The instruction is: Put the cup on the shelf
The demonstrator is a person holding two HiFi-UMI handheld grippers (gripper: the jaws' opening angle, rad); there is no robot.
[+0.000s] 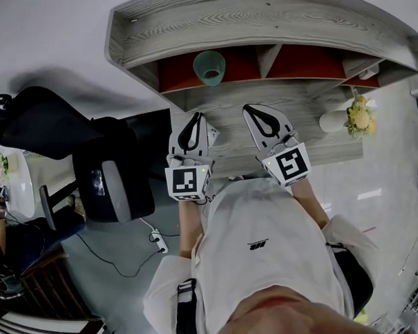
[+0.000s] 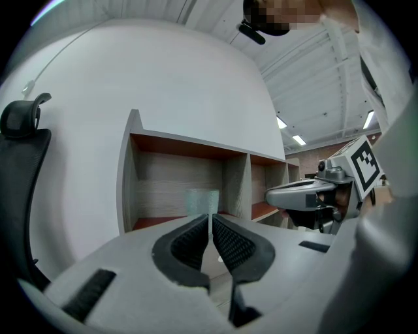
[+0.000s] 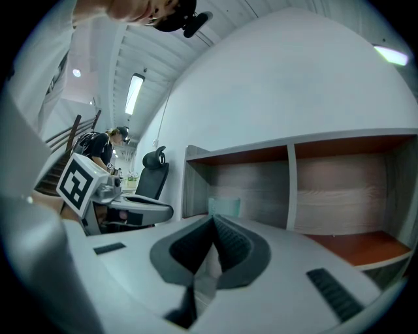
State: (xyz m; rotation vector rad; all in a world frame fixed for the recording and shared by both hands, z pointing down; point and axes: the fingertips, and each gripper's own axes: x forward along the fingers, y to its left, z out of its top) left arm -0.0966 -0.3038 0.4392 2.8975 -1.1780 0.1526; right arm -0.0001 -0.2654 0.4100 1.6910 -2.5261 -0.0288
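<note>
One cup (image 1: 209, 66) stands upright in the left-end compartment of the shelf (image 1: 258, 22), so the placing looks done. The left gripper (image 1: 195, 120) and right gripper (image 1: 254, 114) hang level just before the shelf, jaws pressed together on nothing, probably because no load remains.

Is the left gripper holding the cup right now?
No, the cup stands by itself in the leftmost compartment of the shelf, while the left gripper is shut on nothing in front of it.
</note>
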